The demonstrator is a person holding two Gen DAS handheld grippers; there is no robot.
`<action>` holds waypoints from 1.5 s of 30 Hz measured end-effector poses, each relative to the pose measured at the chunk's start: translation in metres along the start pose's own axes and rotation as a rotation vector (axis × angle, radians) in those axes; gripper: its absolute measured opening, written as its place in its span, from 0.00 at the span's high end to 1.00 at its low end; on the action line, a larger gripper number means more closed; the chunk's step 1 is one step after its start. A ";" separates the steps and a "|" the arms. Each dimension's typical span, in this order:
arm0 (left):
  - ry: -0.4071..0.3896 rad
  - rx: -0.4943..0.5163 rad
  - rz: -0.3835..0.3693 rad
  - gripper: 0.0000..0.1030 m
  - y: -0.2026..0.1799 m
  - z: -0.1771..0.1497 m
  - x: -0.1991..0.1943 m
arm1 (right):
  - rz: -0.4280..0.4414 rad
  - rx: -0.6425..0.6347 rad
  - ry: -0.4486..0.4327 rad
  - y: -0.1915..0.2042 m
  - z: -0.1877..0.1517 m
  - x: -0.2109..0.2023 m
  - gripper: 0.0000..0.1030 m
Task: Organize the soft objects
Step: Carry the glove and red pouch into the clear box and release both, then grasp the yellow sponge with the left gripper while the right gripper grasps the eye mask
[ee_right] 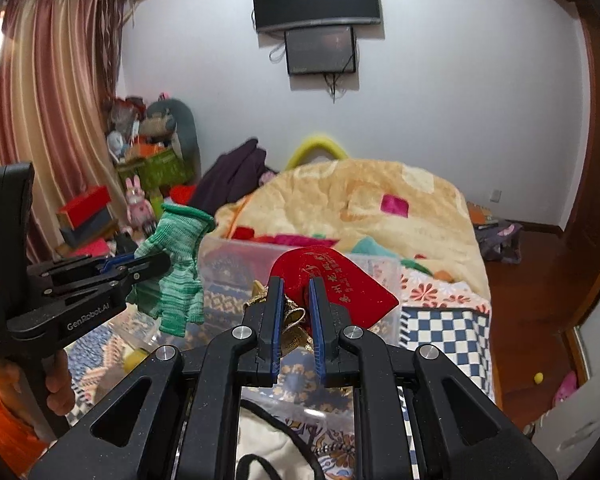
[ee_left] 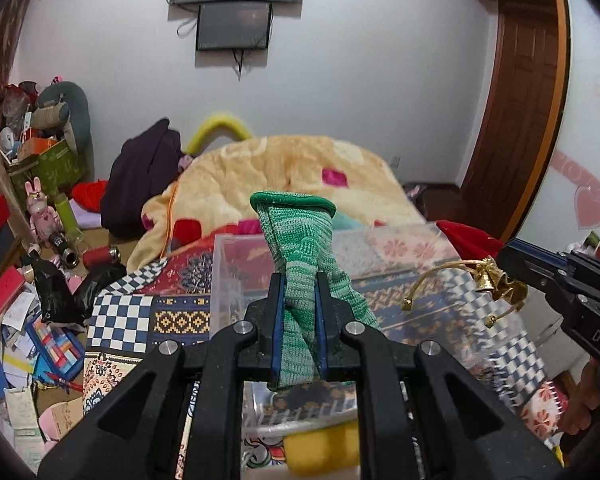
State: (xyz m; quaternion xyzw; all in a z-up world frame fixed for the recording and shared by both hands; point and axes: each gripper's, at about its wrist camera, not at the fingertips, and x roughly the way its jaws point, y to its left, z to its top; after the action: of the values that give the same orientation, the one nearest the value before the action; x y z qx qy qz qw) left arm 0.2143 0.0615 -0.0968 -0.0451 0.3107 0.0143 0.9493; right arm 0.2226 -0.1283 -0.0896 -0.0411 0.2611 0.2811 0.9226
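Note:
My left gripper [ee_left: 299, 280] is shut on a green knit glove [ee_left: 304, 240], cuff up, held above a clear plastic bin [ee_left: 236, 256] on the bed. The glove [ee_right: 176, 264] and left gripper [ee_right: 156, 266] also show at the left of the right wrist view. My right gripper [ee_right: 296, 286] is shut on a red drawstring pouch [ee_right: 340, 280] with a gold cord top [ee_right: 292, 320], held above the same bin [ee_right: 228, 256]. The pouch [ee_left: 466, 240], its gold cord [ee_left: 496, 280] and the right gripper [ee_left: 520, 264] show at the right of the left wrist view.
A patterned quilt [ee_left: 148, 316] covers the bed, with a yellow blanket [ee_left: 292, 176] behind. A yellow sponge [ee_left: 320, 448] lies below the left gripper. A white cloth bag [ee_right: 268, 440] lies below the right gripper. Clutter covers the floor [ee_left: 24, 320] at the left. A wooden door [ee_left: 528, 100] stands right.

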 end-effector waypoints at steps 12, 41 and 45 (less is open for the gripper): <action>0.147 0.057 0.001 0.87 -0.014 -0.014 0.042 | -0.003 0.016 0.182 -0.002 -0.010 0.050 0.88; -0.026 0.017 -0.067 0.46 -0.009 -0.005 -0.051 | -0.023 -0.059 0.032 0.010 -0.007 -0.027 0.41; -0.039 0.026 -0.060 0.42 -0.009 -0.016 -0.064 | -0.023 -0.046 0.048 0.006 -0.022 -0.032 0.40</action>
State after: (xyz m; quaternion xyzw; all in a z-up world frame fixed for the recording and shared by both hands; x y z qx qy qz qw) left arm 0.1533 0.0510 -0.0713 -0.0416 0.2909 -0.0176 0.9557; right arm 0.1869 -0.1439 -0.0918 -0.0720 0.2763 0.2752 0.9180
